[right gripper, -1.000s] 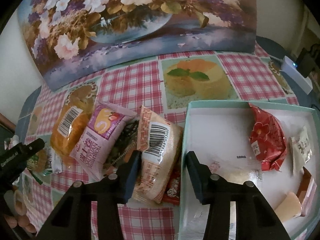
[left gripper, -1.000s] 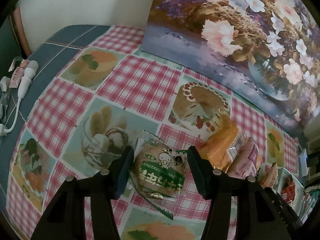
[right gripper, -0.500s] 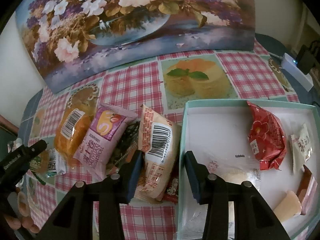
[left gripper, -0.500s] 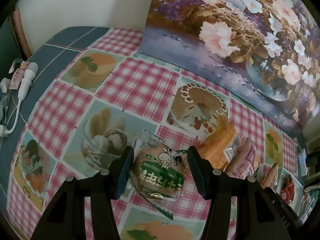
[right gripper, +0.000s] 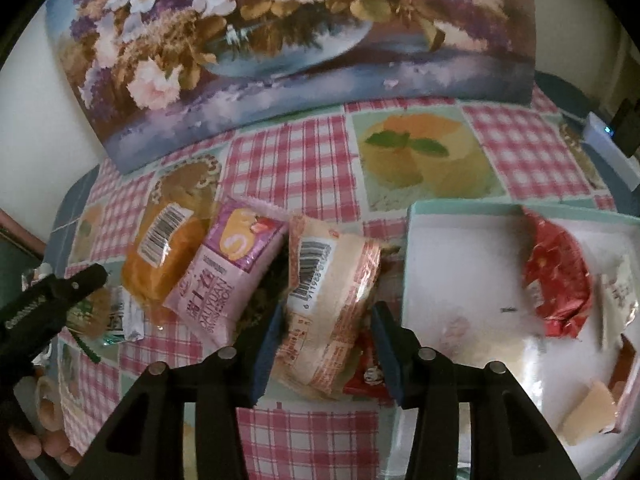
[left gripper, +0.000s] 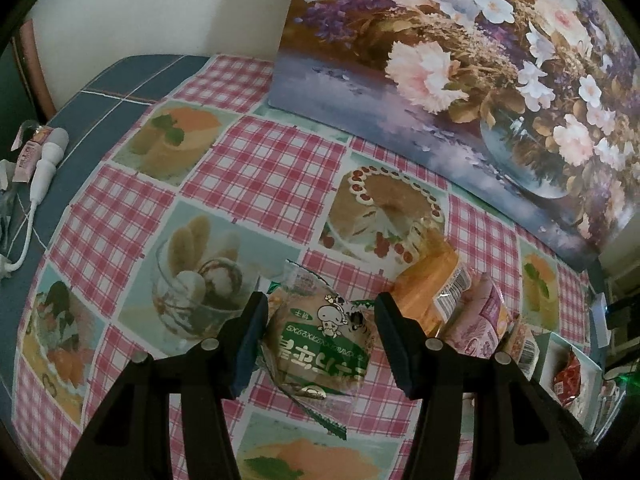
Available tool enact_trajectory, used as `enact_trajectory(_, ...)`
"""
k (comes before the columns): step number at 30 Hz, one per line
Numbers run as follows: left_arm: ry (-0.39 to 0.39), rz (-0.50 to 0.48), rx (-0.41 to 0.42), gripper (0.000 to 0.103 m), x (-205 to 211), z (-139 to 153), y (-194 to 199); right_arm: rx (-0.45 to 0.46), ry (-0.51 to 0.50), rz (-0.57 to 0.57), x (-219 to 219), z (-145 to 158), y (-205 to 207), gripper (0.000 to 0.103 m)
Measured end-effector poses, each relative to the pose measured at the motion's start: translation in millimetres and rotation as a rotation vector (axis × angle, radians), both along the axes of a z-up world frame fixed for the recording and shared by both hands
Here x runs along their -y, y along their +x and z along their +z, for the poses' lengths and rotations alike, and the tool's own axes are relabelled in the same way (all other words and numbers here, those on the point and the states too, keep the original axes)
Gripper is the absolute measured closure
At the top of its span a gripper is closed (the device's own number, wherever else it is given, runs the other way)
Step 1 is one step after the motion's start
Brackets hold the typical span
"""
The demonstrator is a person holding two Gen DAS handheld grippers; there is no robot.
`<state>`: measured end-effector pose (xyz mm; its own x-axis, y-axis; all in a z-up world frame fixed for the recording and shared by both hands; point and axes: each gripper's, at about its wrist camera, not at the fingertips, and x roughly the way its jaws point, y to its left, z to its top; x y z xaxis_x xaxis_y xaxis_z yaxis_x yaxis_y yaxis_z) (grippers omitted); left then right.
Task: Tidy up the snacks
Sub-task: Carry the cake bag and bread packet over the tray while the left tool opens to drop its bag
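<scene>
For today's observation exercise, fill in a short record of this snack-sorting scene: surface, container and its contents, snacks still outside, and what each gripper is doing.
surface: checked tablecloth with dessert pictures
container: white box, teal rim
in box: red packet and some smaller snacks
outside box: orange bun, pink roll packet
left gripper: astride the green bun packet, which lies on the table
right gripper: jaws opening, cream barcode packet between them
backdrop: flower painting

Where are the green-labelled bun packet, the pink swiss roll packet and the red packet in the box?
green-labelled bun packet [left gripper: 322, 344]: left wrist view, on its green label.
pink swiss roll packet [right gripper: 228, 272]: right wrist view, middle of the wrapper.
red packet [right gripper: 558, 276]: right wrist view, centre of the crinkled foil.
</scene>
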<state>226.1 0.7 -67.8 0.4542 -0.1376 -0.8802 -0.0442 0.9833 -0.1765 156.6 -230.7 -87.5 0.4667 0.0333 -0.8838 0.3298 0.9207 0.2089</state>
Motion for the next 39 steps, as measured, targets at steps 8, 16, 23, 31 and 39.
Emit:
enact_trajectory(8, 0.004, -0.006, -0.004, 0.046, 2.4, -1.9, 0.2, -0.029, -0.077, 0.034, -22.9, -15.6, 9.1, 0.045)
enact_trajectory(16, 0.003, 0.001, -0.009, 0.046, 0.7, -4.0, 0.7, -0.015, -0.09, 0.033, -20.4, -14.4, 8.2, 0.062)
enact_trajectory(23, 0.008, 0.008, 0.016, 0.046, -0.2, 6.1, -3.1, 0.042, -0.1, 0.034, -19.7, 6.3, 2.8, 0.065)
enact_trajectory(31, 0.015, 0.008, 0.068, 0.046, 5.0, 34.6, -15.2, 0.106, -0.097, 0.01, -12.1, 41.5, -10.7, 0.065)
enact_trajectory(39, 0.038, -0.016, 0.116, 0.046, 18.8, 61.5, -36.2, 0.116, -0.092, -0.019, -0.6, 64.6, -30.6, 0.065)
